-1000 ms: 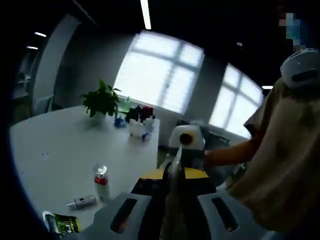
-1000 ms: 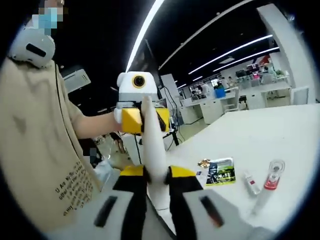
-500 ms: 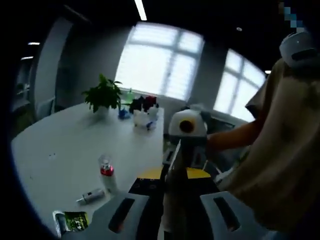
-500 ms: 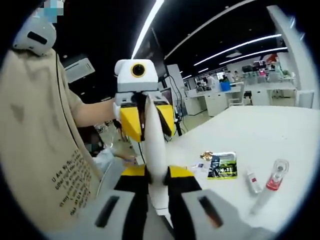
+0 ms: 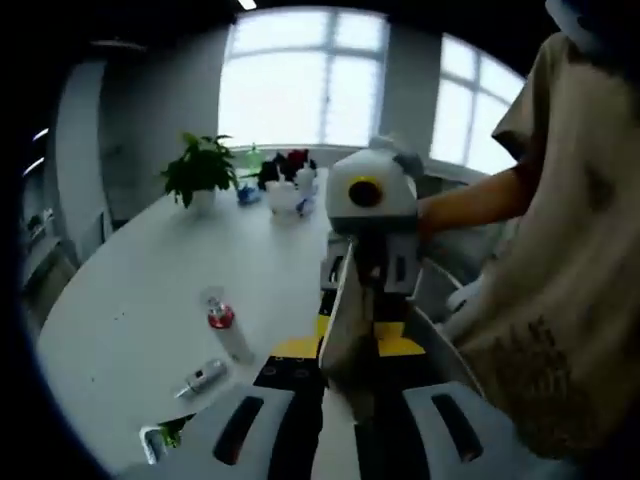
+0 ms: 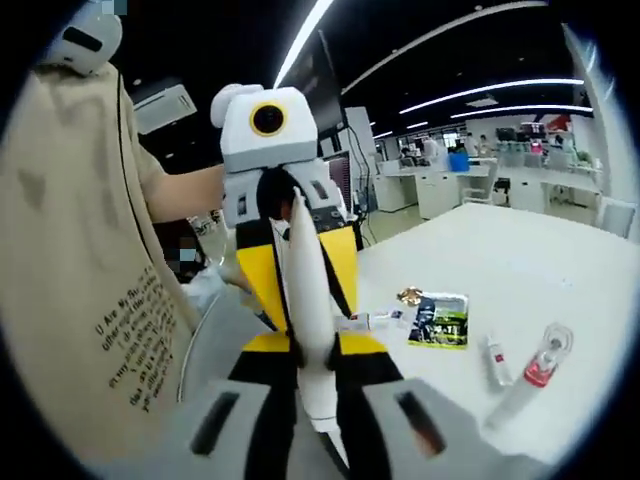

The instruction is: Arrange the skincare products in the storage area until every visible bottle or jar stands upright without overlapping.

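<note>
White tube held in the air between both grippers, above the table.

The right gripper [image 6: 312, 365] jaws clamp one end of the white tube [image 6: 308, 300]; the left gripper [image 5: 345, 385] jaws pinch its other end. Release one end before standing it upright. Farther off on the table [image 5: 130, 300] lie a red-capped bottle [image 6: 528, 378], a small tube [image 6: 496, 360] and a green sachet [image 6: 440, 322].
</note>
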### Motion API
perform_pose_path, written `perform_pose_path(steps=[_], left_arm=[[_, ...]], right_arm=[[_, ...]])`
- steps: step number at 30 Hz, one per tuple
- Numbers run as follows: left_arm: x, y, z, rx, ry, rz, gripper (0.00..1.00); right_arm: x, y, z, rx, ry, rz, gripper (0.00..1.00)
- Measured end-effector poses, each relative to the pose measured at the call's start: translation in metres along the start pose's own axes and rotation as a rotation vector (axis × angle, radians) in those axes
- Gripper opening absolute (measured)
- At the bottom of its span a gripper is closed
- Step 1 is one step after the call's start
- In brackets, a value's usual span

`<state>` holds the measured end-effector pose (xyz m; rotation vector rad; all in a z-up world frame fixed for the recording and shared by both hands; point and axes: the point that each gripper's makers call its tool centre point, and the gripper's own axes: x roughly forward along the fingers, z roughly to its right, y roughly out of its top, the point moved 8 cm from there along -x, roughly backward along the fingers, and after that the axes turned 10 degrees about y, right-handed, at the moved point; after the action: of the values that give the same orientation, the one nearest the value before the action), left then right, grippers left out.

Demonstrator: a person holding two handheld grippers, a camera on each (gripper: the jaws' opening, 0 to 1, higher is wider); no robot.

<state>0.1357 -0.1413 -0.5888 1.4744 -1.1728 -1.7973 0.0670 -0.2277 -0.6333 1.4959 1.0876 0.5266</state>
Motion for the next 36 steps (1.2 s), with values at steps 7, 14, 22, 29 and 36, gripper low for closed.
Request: perform_pose_path(steps=[7,14,22,29,36], left_arm=[[0.007,-0.005,0.003,0.011,-0.001,-0.044,0.11],[0.023,-0.02,0.007,0.073,0.037,-0.128,0.08],[0.05,-0.036,-0.003,0.05,0.088,-0.169,0.08],[0.07,-0.052,-0.018,0.044,0.119,-0.198,0.08],[0.085,-0.077,-0.026,0.064,0.142,-0.246,0.07]], right_arm=[[0.0,-0.008,0.002,-0.014,-0.01,-0.023,0.14],[0.001,-0.026,0.011,-0.047,-0.085,-0.106,0.18],[0.001,-0.049,0.025,-0.046,-0.224,-0.168,0.23],[-0.002,-0.063,0.038,-0.03,-0.307,-0.168,0.24],[-0.006,-0.08,0.044,0.008,-0.364,-0.151,0.3]])
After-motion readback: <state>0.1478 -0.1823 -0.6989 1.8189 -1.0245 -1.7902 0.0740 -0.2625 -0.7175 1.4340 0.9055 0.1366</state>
